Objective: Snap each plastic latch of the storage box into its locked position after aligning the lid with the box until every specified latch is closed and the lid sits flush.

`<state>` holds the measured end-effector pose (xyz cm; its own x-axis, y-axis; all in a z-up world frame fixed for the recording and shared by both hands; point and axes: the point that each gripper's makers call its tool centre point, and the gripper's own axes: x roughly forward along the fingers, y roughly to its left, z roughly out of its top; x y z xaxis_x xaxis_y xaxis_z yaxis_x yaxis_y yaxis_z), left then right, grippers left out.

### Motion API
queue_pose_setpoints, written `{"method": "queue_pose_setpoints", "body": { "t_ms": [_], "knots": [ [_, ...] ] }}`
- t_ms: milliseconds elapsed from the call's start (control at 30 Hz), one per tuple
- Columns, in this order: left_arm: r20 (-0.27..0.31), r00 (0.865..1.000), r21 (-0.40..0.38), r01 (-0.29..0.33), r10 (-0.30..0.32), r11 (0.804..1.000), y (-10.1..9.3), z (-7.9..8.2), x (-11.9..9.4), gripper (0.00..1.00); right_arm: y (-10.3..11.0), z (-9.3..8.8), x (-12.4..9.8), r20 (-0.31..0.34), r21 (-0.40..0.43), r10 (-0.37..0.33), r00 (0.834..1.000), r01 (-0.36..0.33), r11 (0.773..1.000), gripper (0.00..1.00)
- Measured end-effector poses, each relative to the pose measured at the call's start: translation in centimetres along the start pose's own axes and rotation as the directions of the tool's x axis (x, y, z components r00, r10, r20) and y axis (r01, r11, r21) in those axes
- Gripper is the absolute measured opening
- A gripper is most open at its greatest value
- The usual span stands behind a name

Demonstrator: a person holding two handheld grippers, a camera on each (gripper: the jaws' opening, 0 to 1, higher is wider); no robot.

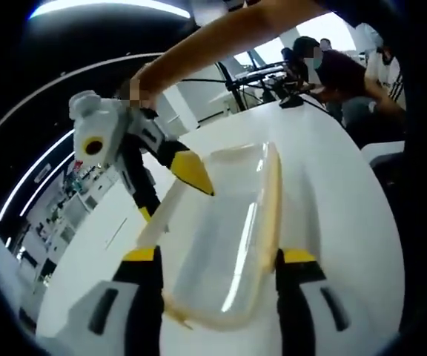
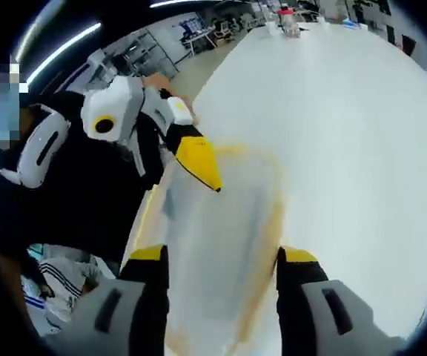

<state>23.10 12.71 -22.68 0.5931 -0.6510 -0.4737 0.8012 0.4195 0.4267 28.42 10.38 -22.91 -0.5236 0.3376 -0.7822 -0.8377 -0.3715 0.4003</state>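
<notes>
On the white table (image 1: 332, 178), both tools' jaws spread wide around the unlabelled storage box (image 1: 228, 237).

Clear lid (image 1: 228, 230) between left hand-held gripper (image 1: 221, 274) jaws, white table (image 1: 339, 193)

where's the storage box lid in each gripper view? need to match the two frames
Left gripper view: the clear lid with cream edges runs up the centre, between that view's own tool tips.
Right gripper view: the lid, blurred, lies at lower centre, again between that view's own tool tips.
Shared landmark: the white table under it; in each view the other tool's yellow tip meets the lid's far left edge.
</notes>
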Motion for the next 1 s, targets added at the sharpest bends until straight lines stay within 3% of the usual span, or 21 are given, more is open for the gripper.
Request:
{"method": "queue_pose_setpoints", "body": {
  "t_ms": [133,233,267,433,500,533,633,1000],
  "knots": [
    [0.006,1.0,-0.003,0.0,0.0,1.0,-0.1,0.0,0.0,0.59,-0.2,-1.2,-1.4,-0.045,0.007,-0.052,0.998,0.052,0.999,0.46],
    [0.012,1.0,-0.006,-0.001,0.001,1.0,-0.1,0.0,0.0,0.59,0.1,-1.9,-1.3,-0.086,0.081,-0.053,0.995,0.06,0.995,0.43],
    [0.012,1.0,-0.006,-0.001,0.001,1.0,-0.1,0.0,0.0,0.59,0.3,-1.9,-1.1,-0.09,0.123,-0.053,0.994,0.064,0.99,0.43],
    [0.004,1.0,-0.007,0.0,0.0,1.0,0.0,0.1,0.0,0.59,0.6,-1.6,-0.8,-0.13,0.13,-0.056,0.99,0.073,0.989,0.43],
    [-0.005,1.0,-0.007,0.002,-0.002,1.0,0.0,0.1,0.1,0.59,0.7,-1.7,-0.5,-0.149,0.182,-0.049,0.988,0.076,0.98,0.44],
    [-0.009,1.0,-0.008,0.002,-0.002,1.0,0.0,0.1,0.1,0.59,0.9,-1.6,-0.2,-0.144,0.218,-0.033,0.989,0.064,0.974,0.44],
    [-0.014,1.0,-0.016,0.011,-0.011,1.0,-0.1,0.1,0.1,0.58,0.9,-2.0,-0.2,-0.157,0.206,-0.011,0.988,0.043,0.978,0.41],
    [-0.022,1.0,-0.014,0.009,-0.009,1.0,0.3,0.1,0.2,0.59,-0.2,-1.7,-0.8,-0.089,0.208,-0.019,0.996,0.037,0.978,0.38]
  ]
}}
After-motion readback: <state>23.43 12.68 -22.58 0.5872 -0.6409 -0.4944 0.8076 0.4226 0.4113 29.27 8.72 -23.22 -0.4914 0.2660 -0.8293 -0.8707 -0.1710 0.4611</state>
